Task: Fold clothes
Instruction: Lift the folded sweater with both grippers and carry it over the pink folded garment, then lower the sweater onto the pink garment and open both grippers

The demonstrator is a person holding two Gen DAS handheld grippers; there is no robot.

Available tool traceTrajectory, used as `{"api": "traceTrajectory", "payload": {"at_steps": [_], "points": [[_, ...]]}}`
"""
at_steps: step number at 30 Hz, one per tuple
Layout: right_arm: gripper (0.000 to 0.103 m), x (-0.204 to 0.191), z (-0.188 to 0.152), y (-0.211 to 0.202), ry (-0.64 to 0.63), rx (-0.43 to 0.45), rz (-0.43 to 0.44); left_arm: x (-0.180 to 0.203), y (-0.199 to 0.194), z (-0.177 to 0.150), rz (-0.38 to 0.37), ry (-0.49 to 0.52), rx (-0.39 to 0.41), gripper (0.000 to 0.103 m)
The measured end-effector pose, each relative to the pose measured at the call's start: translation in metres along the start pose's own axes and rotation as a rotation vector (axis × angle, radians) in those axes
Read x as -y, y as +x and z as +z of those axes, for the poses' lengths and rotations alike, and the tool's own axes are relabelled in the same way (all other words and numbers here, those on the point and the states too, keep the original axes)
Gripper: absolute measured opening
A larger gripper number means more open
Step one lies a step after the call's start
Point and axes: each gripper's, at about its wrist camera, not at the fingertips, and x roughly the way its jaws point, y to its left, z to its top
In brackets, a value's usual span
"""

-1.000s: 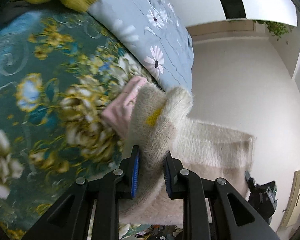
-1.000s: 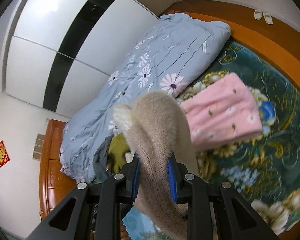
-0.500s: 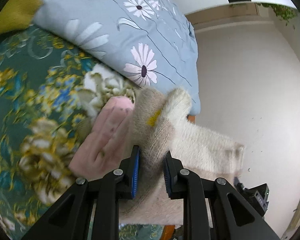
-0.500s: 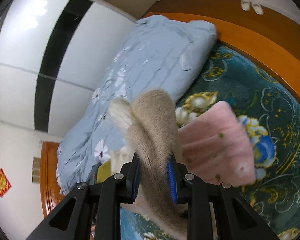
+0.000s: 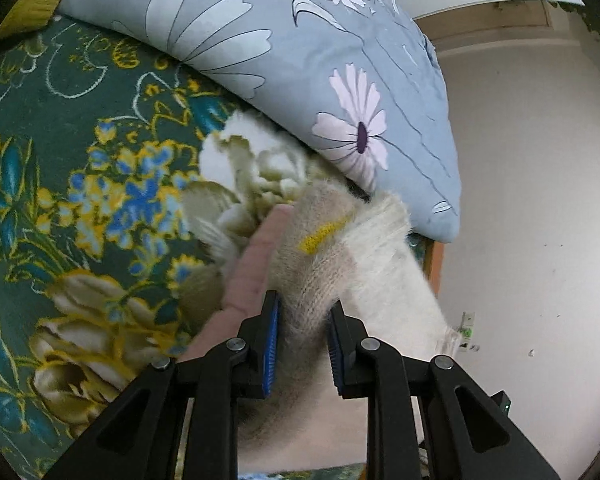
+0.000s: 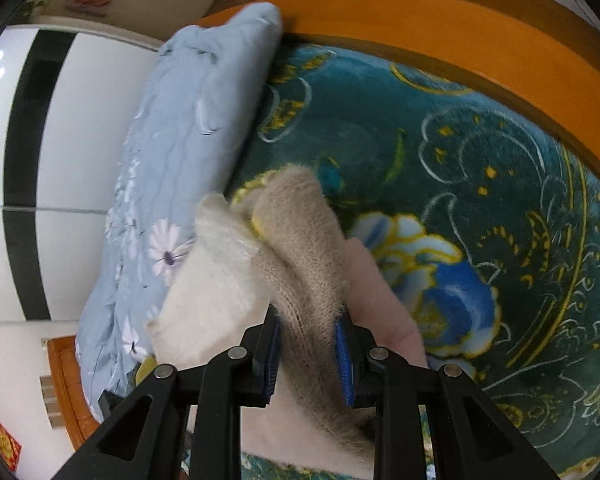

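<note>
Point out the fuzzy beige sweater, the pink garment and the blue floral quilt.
fuzzy beige sweater (image 6: 300, 236), right wrist view, on its folded knit.
pink garment (image 5: 256, 260), left wrist view, on its folded edge.
blue floral quilt (image 5: 300, 60), left wrist view, on its top.

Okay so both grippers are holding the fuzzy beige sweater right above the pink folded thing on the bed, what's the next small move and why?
Probably lower it a little more and rest it on the pink garment. The left gripper and right gripper each pinch the beige sweater, which hangs just over the pink piece on the green floral blanket, so setting it down before opening seems right.
</note>
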Motion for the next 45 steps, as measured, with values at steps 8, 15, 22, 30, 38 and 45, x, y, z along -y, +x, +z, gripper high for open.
{"api": "traceTrajectory", "payload": {"at_steps": [8,15,22,30,38,45], "points": [[0.027,-0.005,0.014,0.027,-0.026,-0.021,-0.096,0.003,0.02,0.009,0.1,0.047,0.005,0.027],[0.028,-0.031,0.016,0.034,-0.1,-0.027,-0.141,-0.004,0.012,0.004,0.101,0.01,0.02,0.028],[0.035,-0.04,0.009,0.009,-0.21,-0.042,-0.137,0.011,-0.019,0.0,0.057,0.024,0.033,0.028],[0.037,-0.067,-0.025,-0.034,-0.411,0.08,-0.105,0.041,-0.057,-0.02,0.039,0.193,0.1,0.026],[0.036,-0.088,-0.047,0.026,-0.537,-0.044,-0.179,0.046,-0.005,-0.043,0.107,0.325,-0.003,0.026],[0.035,-0.1,-0.026,0.06,-0.51,-0.063,-0.23,0.022,0.003,-0.034,0.069,0.226,-0.003,0.018]]}}
